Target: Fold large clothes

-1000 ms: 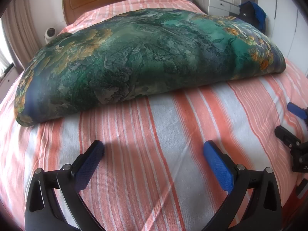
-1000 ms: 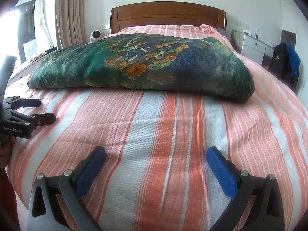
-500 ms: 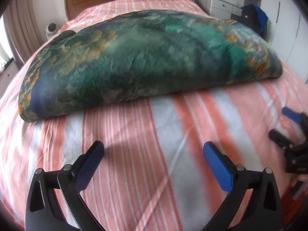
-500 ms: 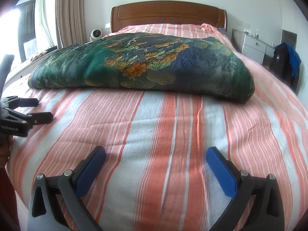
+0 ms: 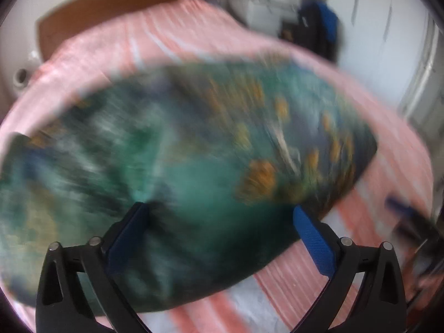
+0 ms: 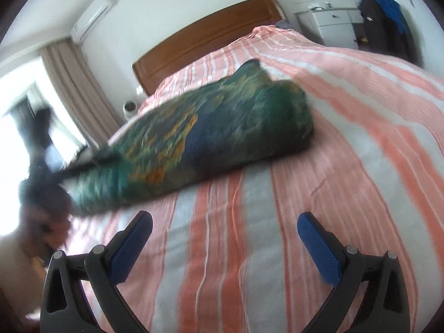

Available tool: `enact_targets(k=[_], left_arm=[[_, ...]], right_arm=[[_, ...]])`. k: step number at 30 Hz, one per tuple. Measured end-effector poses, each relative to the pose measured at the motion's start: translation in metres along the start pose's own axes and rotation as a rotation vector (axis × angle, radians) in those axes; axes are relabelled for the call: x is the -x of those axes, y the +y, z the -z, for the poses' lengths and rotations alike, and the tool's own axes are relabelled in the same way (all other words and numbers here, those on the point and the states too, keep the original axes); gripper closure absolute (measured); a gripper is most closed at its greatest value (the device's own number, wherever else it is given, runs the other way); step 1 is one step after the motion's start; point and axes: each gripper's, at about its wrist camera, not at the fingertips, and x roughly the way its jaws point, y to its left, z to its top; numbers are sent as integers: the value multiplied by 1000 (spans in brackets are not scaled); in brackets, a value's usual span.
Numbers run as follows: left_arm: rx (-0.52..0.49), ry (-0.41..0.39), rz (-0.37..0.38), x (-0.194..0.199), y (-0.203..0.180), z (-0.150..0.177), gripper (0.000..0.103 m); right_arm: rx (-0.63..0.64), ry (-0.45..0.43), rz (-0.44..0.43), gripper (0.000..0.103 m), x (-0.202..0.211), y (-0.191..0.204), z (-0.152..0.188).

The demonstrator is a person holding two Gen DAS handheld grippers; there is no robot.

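Risk at this point lies mainly with the left gripper [image 5: 219,219]: its view is heavily blurred, and the green floral garment [image 5: 194,152] fills the space ahead of it, so a closure made now could, in the inspector's judgement, catch only the top layer of the bundle or pinch the striped bedsheet [image 6: 347,144] along with it. Either fault would drag the folded stack apart instead of turning it cleanly. A second hazard is the bulk of the garment (it lies thick and rounded, not flat), which may slump or unroll if lifted from one side only.

Left fingers [image 5: 313,238] stand wide apart, clamped on nothing; the garment's near edge lies between and just beyond them, and whether the pads actually touch the cloth cannot be told through the blur.

Right gripper [image 6: 224,222] hangs over bare sheet near the foot of the bed, its fingers [image 6: 319,244] likewise spread wide and empty, apart from the garment.

Garment position: across the middle of the bed, between the wooden headboard [image 6: 211,33] and the foot edge, one end reaching toward the left side edge, where the left gripper appears as a dark smear in the right view.
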Motion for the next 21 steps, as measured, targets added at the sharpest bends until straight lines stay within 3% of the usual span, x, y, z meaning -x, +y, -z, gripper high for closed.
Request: enact_targets(k=[2, 4, 7, 9, 11, 12, 15, 18, 21], left_arm=[[-139, -19, -94, -8, -20, 12, 0], [-183, -21, -89, -2, -26, 17, 0], [-160, -14, -60, 16, -19, 14, 1], [-111, -17, -21, 34, -9, 5, 1], [-61, -37, 20, 57, 3, -12, 1], [-42, -52, 40, 72, 8, -23, 1], [-38, -80, 84, 103, 10, -55, 1], [-55, -91, 158, 121, 1, -91, 1], [-68, -40, 270, 117, -16, -123, 1]], right_arm=[[-70, -31, -8, 0, 2, -14, -13], [-157, -29, -8, 0, -8, -33, -32], [-301, 1, -64, 0, -42, -53, -60], [-396, -1, -41, 1, -66, -65, -76], [-413, -4, -58, 15, -79, -67, -89], [-407, 7, -55, 31, -82, -64, -93], [-292, -63, 2, 56, -59, -34, -100], [-71, -145, 48, 59, -26, 20, -99], [163, -214, 77, 60, -4, 79, -90]])
